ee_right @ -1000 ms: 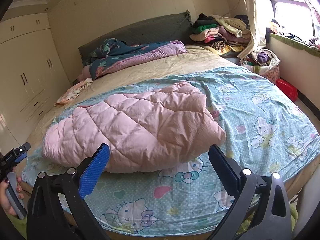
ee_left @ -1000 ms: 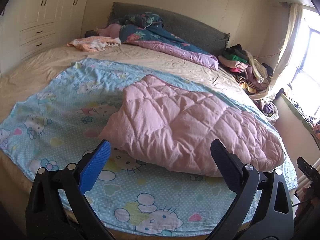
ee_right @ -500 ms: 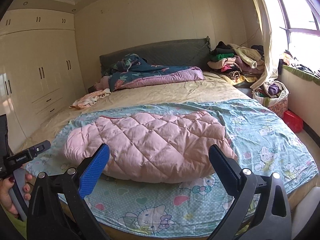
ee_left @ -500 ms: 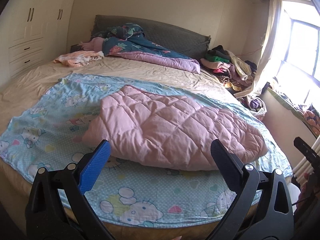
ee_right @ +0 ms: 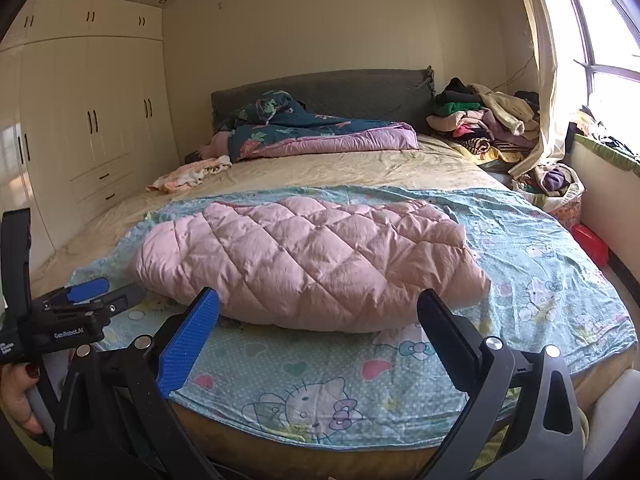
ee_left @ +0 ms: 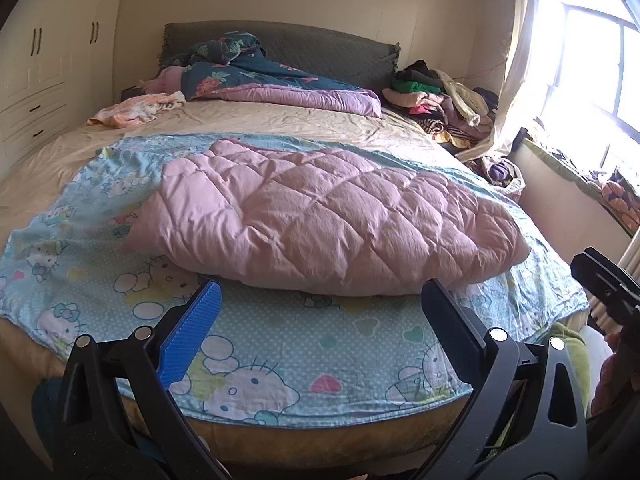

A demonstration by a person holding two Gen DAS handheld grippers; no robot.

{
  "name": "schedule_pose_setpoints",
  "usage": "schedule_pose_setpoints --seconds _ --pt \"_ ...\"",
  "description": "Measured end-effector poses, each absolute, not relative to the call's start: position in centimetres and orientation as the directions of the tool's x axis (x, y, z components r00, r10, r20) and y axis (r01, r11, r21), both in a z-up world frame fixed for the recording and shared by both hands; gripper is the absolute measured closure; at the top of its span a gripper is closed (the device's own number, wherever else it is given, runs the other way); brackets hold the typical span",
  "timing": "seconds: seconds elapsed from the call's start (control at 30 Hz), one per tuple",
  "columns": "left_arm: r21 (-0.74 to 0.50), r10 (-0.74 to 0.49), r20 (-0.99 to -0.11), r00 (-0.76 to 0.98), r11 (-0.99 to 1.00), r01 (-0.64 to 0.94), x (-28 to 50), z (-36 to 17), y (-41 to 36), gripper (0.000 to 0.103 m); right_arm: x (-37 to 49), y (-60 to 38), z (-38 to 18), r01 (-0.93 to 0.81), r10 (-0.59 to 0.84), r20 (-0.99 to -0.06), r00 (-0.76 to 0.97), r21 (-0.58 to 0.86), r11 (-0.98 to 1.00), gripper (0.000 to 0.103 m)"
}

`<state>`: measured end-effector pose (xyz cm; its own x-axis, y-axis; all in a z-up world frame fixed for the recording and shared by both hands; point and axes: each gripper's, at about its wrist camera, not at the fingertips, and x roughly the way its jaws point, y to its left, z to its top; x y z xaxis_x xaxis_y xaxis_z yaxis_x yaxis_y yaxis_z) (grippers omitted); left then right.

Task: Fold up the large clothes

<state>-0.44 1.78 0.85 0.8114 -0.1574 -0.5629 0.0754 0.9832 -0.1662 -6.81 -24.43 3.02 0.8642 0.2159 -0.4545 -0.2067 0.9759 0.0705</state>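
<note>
A pink quilted padded garment [ee_left: 320,216] lies folded in a puffy mound on a light blue cartoon-cat sheet [ee_left: 280,356] at the foot of the bed; it also shows in the right wrist view [ee_right: 308,260]. My left gripper [ee_left: 320,332] is open and empty, held back from the bed's near edge, below the garment. My right gripper [ee_right: 320,336] is open and empty, also short of the garment. The left gripper shows at the left edge of the right wrist view [ee_right: 88,300], and the right gripper's body at the right edge of the left wrist view [ee_left: 604,280].
A teal and purple duvet [ee_right: 316,132] lies bunched against the grey headboard. A peach cloth [ee_right: 188,174] lies on the beige sheet. A pile of clothes [ee_right: 484,120] sits at the bed's far right corner. Wardrobes [ee_right: 80,128] line the left wall; a window [ee_right: 600,40] is on the right.
Both grippers have drawn back and lowered from the bed, so the views now look more level across it. The pink garment has not moved. Both stay open.
</note>
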Motion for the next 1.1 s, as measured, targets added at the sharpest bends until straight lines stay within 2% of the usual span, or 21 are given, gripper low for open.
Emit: schedule_pose_setpoints --seconds 0.27,1.1 --pt "-0.156 -0.16 -0.57 0.806 0.984 0.085 -0.4 -0.2 1.1 0.009 -6.4 -24.3 0.1 -0.202 0.221 -0.511 0.831 0.093 0.975 0.004" --pt "-0.132 -0.127 -0.583 0.803 0.989 0.061 -0.2 -0.8 1.2 0.009 -6.0 -23.8 -0.5 -0.22 0.233 -0.526 0.818 0.09 0.971 0.004"
